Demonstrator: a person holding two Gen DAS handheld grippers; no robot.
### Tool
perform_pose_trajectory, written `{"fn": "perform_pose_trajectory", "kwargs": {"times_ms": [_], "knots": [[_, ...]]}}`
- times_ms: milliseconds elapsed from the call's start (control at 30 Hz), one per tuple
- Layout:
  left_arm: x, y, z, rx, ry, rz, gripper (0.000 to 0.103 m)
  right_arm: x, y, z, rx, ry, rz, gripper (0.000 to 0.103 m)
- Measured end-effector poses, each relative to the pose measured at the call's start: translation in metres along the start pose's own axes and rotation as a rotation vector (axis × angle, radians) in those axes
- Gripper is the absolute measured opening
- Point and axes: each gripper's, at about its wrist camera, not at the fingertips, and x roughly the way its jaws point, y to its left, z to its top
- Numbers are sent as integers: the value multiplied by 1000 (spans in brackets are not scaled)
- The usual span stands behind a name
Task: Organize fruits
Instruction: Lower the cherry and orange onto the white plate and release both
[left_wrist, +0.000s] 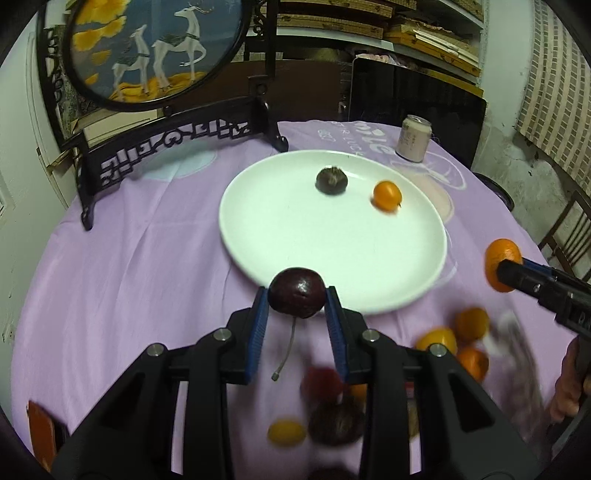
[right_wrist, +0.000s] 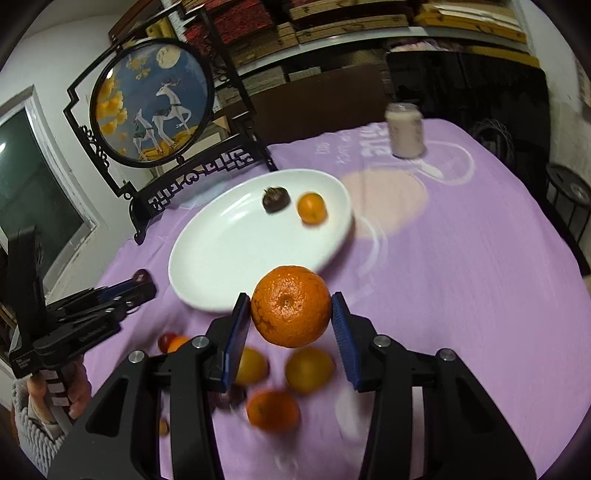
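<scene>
My left gripper (left_wrist: 296, 295) is shut on a dark red cherry (left_wrist: 297, 292) whose stem hangs below, just in front of the near rim of the white plate (left_wrist: 288, 240). My right gripper (right_wrist: 291, 314) is shut on a mandarin orange (right_wrist: 291, 305), held above the cloth near the plate (right_wrist: 221, 254). A dark round fruit (left_wrist: 331, 180) and a small orange fruit (left_wrist: 386, 195) lie on the plate. Several loose fruits (right_wrist: 308, 370), orange, yellow and dark, lie blurred on the purple cloth under both grippers. In the left wrist view the right gripper (left_wrist: 496, 267) with its orange (left_wrist: 500, 254) is at the right edge.
A black-framed round screen with deer (left_wrist: 155, 48) stands at the back left of the table. A pale drink can (left_wrist: 413, 138) stands at the back right. A hand (right_wrist: 55, 391) holds the left gripper's handle. Shelves and a dark chair lie beyond the table.
</scene>
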Motion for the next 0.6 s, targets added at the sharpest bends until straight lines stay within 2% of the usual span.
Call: {"fn": "perform_pose_trajectory", "kwargs": {"times_ms": [133,333,400,433,600], "knots": [[28,-3,15,-13,24,0,31,34,12,19,-31,31,6,45],[54,1,21,-41,54,-12,32,72,17,29,-41,82,-1,46],[58,2,19,-38,61,-10,47,77,17,29,-37,95,5,57],[57,1,18,-31,54,-14,47,76,17,29,-40,86,4,62],[51,-2,15,-14,43,-16,51,58,15,28,-60,37,7,62]]}}
